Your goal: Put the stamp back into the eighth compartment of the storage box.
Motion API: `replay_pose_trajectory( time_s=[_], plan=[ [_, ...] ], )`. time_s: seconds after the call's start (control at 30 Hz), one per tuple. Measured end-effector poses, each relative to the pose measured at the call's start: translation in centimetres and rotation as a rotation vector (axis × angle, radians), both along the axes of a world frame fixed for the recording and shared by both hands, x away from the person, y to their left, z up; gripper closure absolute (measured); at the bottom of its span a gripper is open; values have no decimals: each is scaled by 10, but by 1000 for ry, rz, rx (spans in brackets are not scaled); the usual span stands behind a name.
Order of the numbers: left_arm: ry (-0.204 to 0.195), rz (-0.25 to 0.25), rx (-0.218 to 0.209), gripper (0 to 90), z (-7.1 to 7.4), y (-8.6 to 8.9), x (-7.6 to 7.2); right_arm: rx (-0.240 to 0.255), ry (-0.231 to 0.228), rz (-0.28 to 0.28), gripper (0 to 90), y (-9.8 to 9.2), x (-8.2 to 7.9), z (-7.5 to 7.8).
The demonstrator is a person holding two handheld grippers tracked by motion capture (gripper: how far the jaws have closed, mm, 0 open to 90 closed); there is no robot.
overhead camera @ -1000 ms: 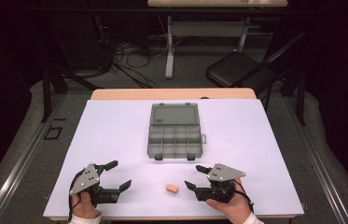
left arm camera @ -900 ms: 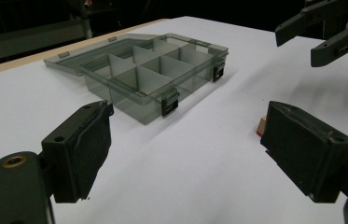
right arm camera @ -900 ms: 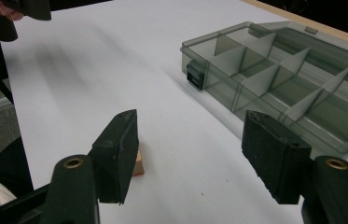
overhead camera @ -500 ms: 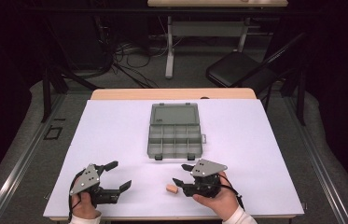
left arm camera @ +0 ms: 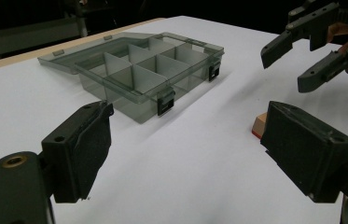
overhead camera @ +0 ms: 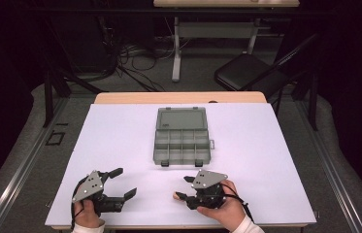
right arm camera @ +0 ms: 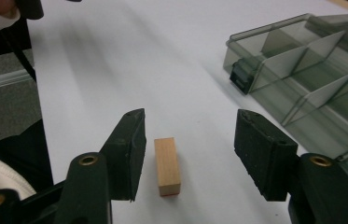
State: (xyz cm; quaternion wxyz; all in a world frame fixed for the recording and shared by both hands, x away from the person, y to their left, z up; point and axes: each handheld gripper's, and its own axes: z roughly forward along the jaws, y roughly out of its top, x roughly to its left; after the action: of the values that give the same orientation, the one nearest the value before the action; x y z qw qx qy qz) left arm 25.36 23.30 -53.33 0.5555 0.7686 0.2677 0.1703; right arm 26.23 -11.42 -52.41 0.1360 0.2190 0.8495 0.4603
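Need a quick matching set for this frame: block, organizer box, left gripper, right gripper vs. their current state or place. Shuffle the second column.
Things:
1. wooden block
2. compartment box
3. left gripper
4. right gripper

States:
A. jaws open, nothing between them, near the table's front left
B. lid open, laid flat behind it, mid-table
C. jaws open on either side of the block, not pressing it
D. lying on the white table between two black jaws

Pairs: 1-D, 2-B, 3-A, 4-C
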Motion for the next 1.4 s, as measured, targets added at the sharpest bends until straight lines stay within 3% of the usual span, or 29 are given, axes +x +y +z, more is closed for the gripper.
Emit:
replay_pose_trajectory(
  time_s=[0.1,0.23,0.33,0.53,1.4],
  plan=[
    [4,2,2,160,0,1,0,-5,14,16,430,4,1,-7],
    [9,0,0,160,0,1,0,0,99,-7,463,7,3,-18],
    [11,2,0,160,-1,1,1,-17,76,-12,505,7,4,-23],
    [18,-1,3,160,-1,1,1,-24,73,-1,584,7,5,-28],
    [22,-6,5,161,-1,1,2,-74,66,41,675,15,4,-38]
  ],
)
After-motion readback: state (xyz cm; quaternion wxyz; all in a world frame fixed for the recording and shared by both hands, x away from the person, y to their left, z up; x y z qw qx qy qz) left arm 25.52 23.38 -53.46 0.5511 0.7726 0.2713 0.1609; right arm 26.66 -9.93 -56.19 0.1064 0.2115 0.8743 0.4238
